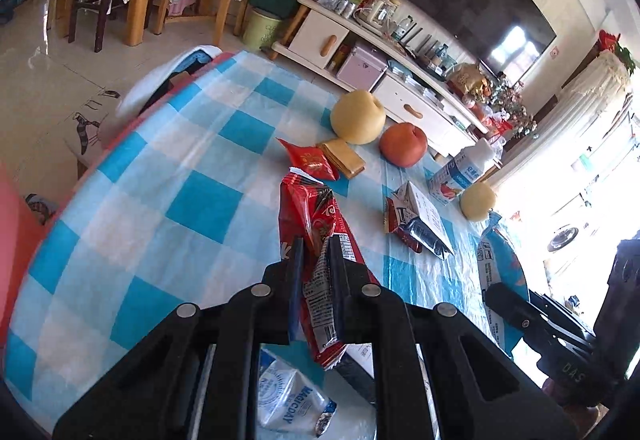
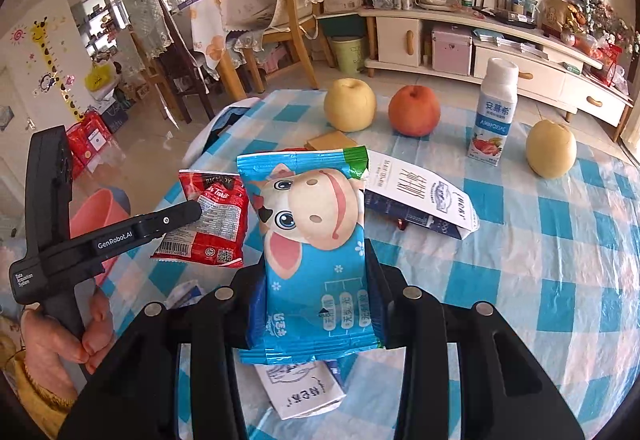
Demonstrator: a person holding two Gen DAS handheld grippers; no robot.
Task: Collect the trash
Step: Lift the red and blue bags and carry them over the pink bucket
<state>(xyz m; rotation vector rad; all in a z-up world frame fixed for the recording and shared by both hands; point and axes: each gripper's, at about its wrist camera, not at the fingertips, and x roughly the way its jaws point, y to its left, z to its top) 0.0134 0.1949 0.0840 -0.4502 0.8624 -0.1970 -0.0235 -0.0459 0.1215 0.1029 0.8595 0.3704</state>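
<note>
Above the checked tabletop (image 2: pixel 560 240), the left tongs (image 1: pixel 314 244) pinch a red "Richoy" wrapper (image 2: pixel 212 215) while the right tongs (image 2: pixel 316 260) clamp a blue cow-faced wrapper (image 2: pixel 312 240), near an "AMBROSIAL" bottle (image 2: pixel 494 115).

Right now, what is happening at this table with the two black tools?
A person is clearing snack rubbish from the table with a gripper in each hand. The left gripper has its jaws shut on a red wrapper, held above the checked cloth. The right gripper is shut on a blue wrapper with a cartoon cow. More wrappers, a flattened carton, two pears, a peach and a drink bottle remain on the table.
</note>
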